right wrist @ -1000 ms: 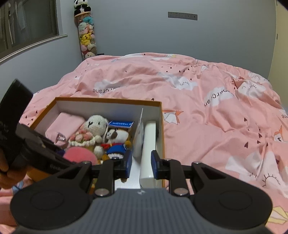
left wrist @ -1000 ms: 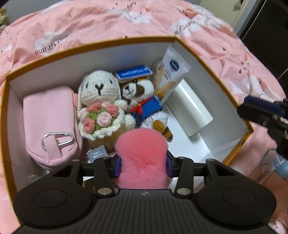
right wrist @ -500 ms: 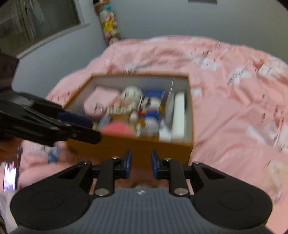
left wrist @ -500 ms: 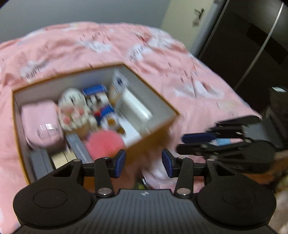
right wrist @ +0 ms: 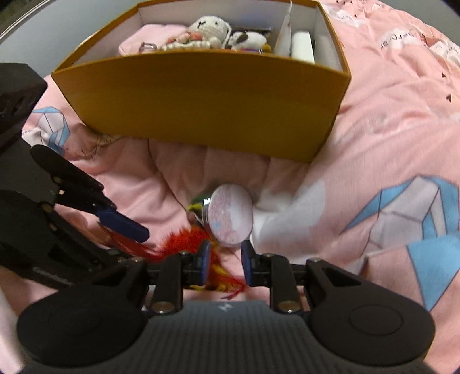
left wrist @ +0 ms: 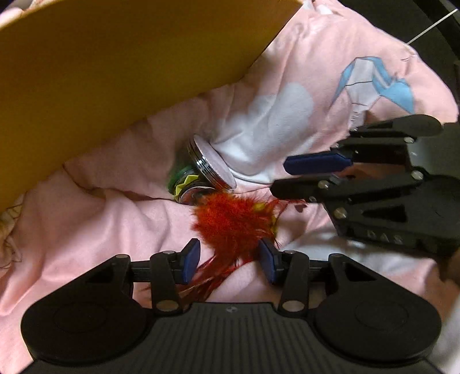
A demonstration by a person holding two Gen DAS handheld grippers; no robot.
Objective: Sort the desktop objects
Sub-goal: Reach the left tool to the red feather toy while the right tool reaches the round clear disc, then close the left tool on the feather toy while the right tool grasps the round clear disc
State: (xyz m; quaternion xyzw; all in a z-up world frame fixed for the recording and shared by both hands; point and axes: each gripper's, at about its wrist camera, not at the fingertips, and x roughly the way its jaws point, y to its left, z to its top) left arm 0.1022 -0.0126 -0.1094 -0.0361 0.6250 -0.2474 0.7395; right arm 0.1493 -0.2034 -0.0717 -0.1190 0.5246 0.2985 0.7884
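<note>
A red feather tuft (left wrist: 233, 224) with yellow strands lies on the pink bedspread in front of the orange box (right wrist: 201, 95). My left gripper (left wrist: 230, 259) is open and straddles the tuft, pads not pressing. Touching the feathers is a small jar lying on its side, green and yellow inside, with a round pink lid (right wrist: 230, 220) rimmed in silver, also seen as the lid (left wrist: 211, 165) in the left wrist view. My right gripper (right wrist: 226, 266) is open a narrow gap just short of the lid, with feather strands under its fingers. The right gripper (left wrist: 284, 178) reaches in from the right.
The box holds a pink pouch (right wrist: 141, 43), a crochet bunny (right wrist: 208, 27), a plush dog (right wrist: 247, 38), a tube and a white cylinder (right wrist: 302, 46). Its front wall (left wrist: 115, 57) rises close behind the jar. The left gripper (right wrist: 129, 238) crowds the feathers. Rumpled bedspread (right wrist: 388, 129) spreads to the right.
The pink pompom held by my left gripper a second ago was left in the box. Both grippers then dropped in front of the box to the feathers and jar.
</note>
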